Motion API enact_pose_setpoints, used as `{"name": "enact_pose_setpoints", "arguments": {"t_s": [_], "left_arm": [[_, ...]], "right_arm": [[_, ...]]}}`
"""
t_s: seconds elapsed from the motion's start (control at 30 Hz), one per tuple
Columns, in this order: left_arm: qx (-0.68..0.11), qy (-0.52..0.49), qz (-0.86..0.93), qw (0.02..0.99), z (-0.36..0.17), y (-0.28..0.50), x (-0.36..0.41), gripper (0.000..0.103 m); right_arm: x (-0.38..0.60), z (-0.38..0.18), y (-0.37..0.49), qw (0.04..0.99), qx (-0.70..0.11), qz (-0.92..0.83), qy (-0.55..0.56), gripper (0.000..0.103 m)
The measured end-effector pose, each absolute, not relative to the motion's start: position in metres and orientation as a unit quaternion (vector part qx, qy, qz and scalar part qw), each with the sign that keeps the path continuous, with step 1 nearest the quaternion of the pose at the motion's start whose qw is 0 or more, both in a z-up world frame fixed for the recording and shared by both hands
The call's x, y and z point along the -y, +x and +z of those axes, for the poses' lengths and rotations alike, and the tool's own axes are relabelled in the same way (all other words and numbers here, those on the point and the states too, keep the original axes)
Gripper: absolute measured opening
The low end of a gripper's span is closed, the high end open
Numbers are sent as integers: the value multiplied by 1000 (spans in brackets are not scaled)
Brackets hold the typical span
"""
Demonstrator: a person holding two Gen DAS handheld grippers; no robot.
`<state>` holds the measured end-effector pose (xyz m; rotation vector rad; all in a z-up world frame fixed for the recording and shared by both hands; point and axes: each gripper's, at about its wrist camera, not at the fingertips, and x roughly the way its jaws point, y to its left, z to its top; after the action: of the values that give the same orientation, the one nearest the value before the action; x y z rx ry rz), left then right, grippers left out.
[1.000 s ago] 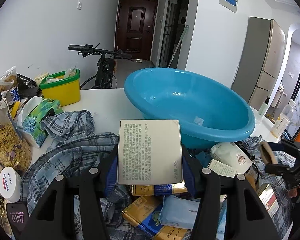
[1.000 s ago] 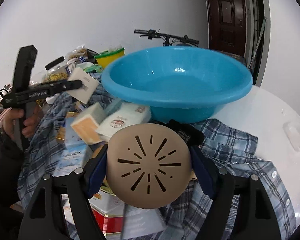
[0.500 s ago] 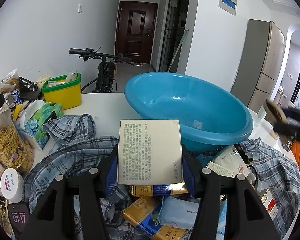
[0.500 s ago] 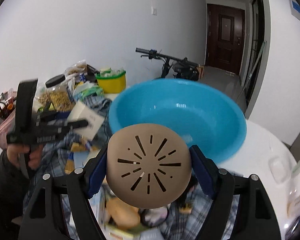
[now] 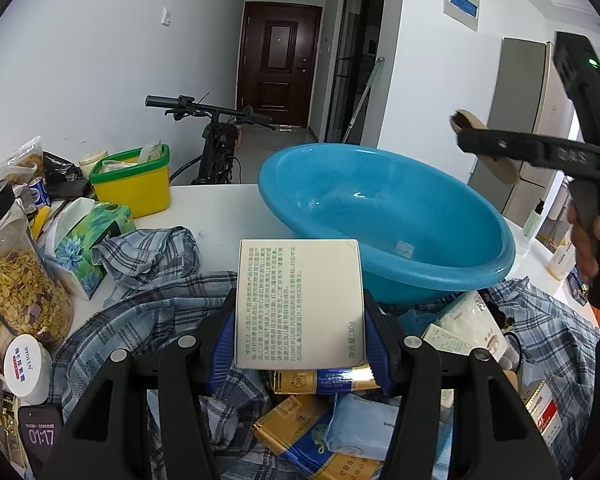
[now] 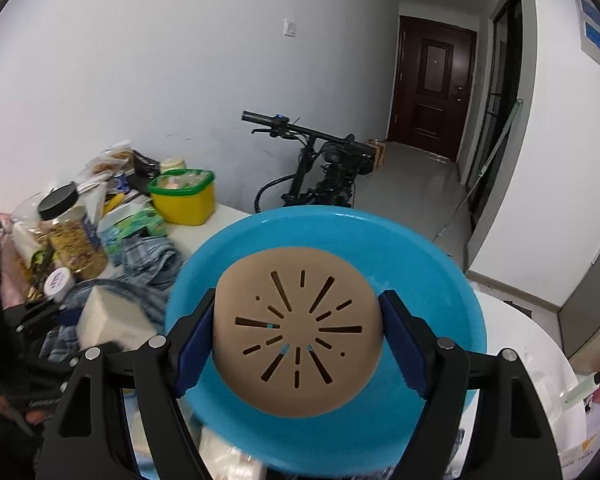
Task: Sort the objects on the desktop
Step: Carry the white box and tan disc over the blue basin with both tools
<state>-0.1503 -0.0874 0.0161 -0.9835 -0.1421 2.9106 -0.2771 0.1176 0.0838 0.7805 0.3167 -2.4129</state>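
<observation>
Right tongs [image 6: 298,340] clenched on tan slotted disc [image 6: 298,336], hanging over blue basin [image 6: 452,300], basin bowl directly beneath and ahead of tips. Left tongs [image 5: 300,340] clenched on cream box [image 5: 300,304], above plaid shirt [image 5: 148,320] and packet pile on surface [image 5: 220,208]; basin just ahead-right of them. Risks: pads grip disc only at opposite rim edges, so tilt or jolt could let it pivot and slip. Release too high: disc may bounce or roll out over basin rim. Right tongs crossing ahead of left: collision possible if both go for basin together.
</observation>
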Motion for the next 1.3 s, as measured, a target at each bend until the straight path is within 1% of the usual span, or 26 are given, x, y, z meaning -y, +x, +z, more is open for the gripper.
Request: {"name": "enact_pose_setpoints", "arguments": {"t_s": [0.2,0.53,0.67,0.8,0.93,1.03,1.17,1.3], "left_arm": [[38,-324,945,20,11,-154,86,58],[34,-315,949,13,19,-152,82,58],[37,-309,950,8,37,-148,80,58],[26,-289,957,7,76,-150,69,58],[7,-267,964,12,112,-168,49,58],[7,-259,966,20,124,-187,37,58],[-10,-266,964,24,128,-223,20,58],[-19,-277,960,23,115,-248,11,58]], "right_arm": [[-121,67,-295,271,-130,-905,302,77],[-132,50,-313,272,-112,-897,331,77],[-132,49,-313,271,-115,-896,331,77],[-133,46,-317,275,-110,-895,335,77],[-138,47,-319,274,-100,-895,336,77],[-142,55,-316,276,-93,-898,329,78],[-146,65,-310,270,-95,-904,317,78],[-150,70,-309,272,-88,-906,311,78]]}}
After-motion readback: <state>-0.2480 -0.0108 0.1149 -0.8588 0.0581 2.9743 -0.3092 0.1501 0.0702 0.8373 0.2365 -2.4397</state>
